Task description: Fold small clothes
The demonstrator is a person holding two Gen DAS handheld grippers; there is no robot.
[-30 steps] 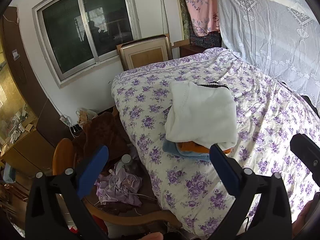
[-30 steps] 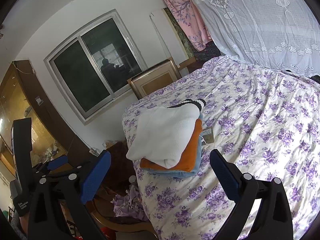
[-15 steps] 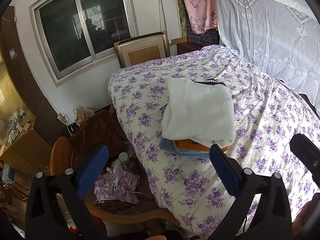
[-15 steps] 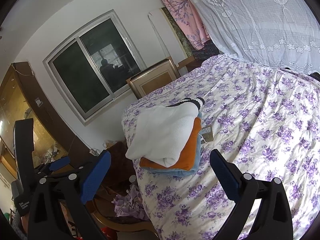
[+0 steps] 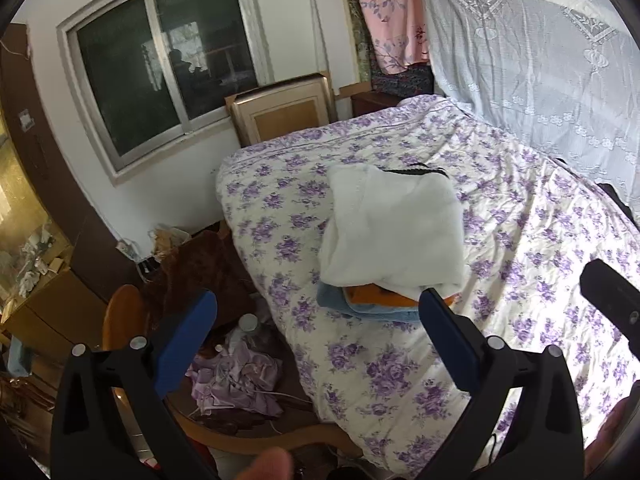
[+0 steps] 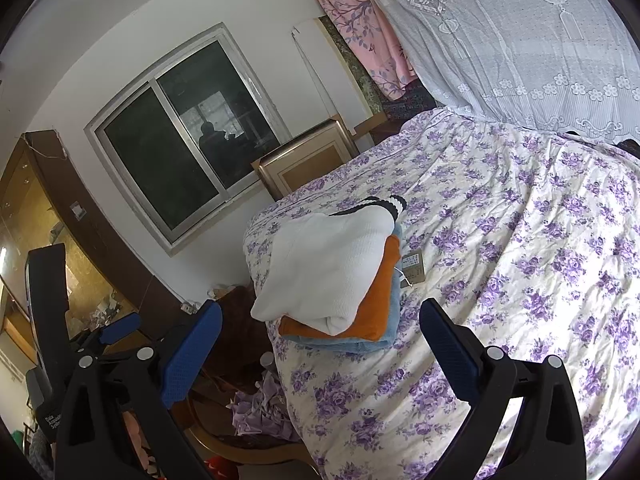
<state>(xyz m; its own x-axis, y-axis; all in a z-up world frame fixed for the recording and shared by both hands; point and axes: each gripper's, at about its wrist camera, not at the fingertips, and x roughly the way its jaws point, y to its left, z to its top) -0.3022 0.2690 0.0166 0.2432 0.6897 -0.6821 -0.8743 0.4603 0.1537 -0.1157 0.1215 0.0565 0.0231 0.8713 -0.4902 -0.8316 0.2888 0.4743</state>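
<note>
Ahead of the left claw (image 5: pixel 316 334) and right claw (image 6: pixel 320 338), both spread wide and held empty, folded clothes (image 6: pixel 332 276) are stacked on the floral bed (image 6: pixel 520 264).

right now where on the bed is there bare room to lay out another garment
Bare bedspread lies right of the folded stack, up to the lace curtain, and in front of the stack. Crowded: the stack's bed corner, with a tag beside it.
</note>
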